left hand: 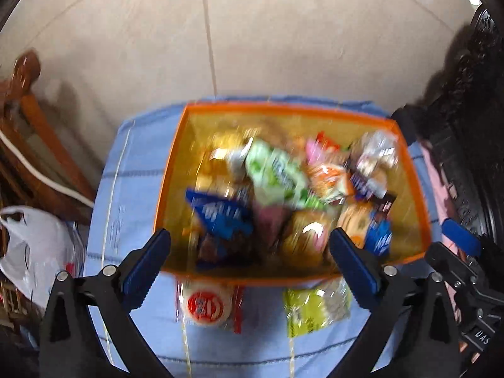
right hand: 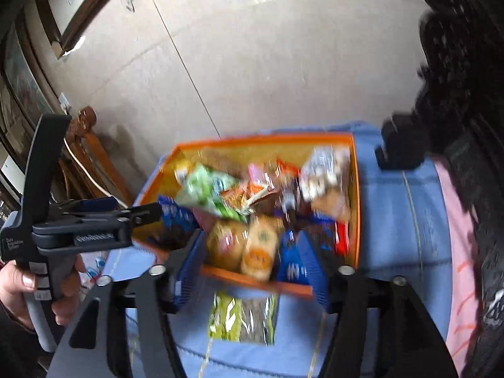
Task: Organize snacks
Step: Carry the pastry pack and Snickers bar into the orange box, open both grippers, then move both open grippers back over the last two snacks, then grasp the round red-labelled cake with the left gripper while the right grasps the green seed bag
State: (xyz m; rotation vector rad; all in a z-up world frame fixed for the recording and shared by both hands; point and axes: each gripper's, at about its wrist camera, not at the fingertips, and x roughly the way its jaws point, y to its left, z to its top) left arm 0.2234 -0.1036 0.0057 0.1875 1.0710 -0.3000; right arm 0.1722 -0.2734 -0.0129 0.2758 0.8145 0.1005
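Observation:
An orange box (left hand: 419, 189) (right hand: 354, 195) stands on a blue cloth, filled with several mixed snack packets, blurred in both views. In front of its near rim lie a round red-labelled packet (left hand: 208, 305) and a yellow-green packet (left hand: 315, 312) (right hand: 242, 318). My left gripper (left hand: 252, 261) hangs over the box's near edge, jaws wide open, holding nothing. My right gripper (right hand: 252, 264) hovers above the same near rim, open and empty. In the right wrist view a hand (right hand: 19, 283) holds the left gripper (right hand: 126, 208) at the left. One blue pad (left hand: 460, 236) of the right gripper shows at the left wrist view's right edge.
The blue cloth (left hand: 132, 220) covers a small table against a beige wall. A white plastic bag (left hand: 31, 252) and a wooden chair (left hand: 34, 119) are at the left. Dark carved furniture (left hand: 466, 126) and pink fabric (right hand: 456, 252) stand at the right. A black object (right hand: 400, 145) rests at the far right corner.

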